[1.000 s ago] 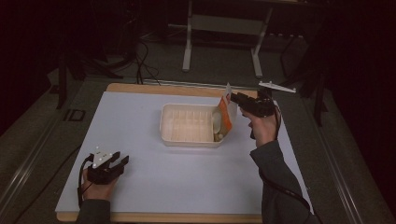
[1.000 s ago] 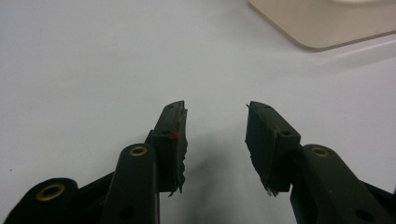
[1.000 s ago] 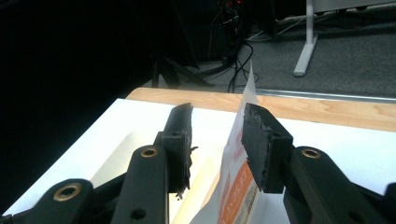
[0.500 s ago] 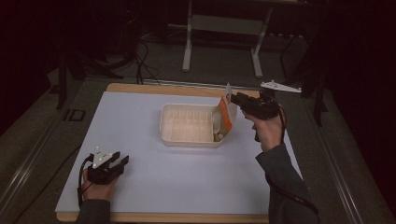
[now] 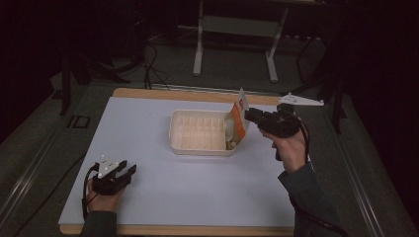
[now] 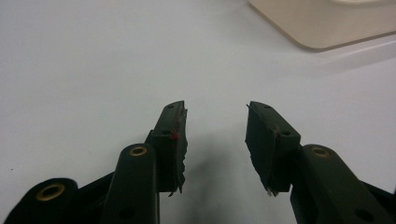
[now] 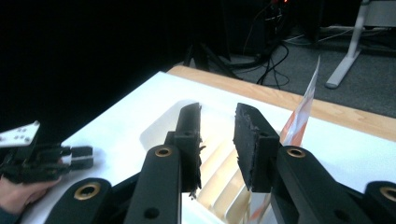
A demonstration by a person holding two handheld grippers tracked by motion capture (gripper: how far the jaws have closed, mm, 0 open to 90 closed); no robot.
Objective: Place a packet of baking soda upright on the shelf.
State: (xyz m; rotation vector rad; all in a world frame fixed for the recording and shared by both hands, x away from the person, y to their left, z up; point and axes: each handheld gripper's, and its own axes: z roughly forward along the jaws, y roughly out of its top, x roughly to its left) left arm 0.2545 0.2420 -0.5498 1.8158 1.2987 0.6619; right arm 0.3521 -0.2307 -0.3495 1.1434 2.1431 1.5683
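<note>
Jaws of right gripper (image 5: pixel 252 116) just closing, nothing between, beside orange packet (image 5: pixel 239 121) upright in cream tray (image 5: pixel 200 146). Left gripper (image 5: pixel 124 173) released, resting on worktop (image 5: pixel 148 123).

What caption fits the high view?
Right gripper beside orange packet standing in cream tray; left gripper open on table.

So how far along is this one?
The orange-and-white packet stands at the right end of the cream tray. The right tool, beside it, has just been closing with nothing between its jaws; the left tool rests open on the table. Possibly only pulling away is left.
</note>
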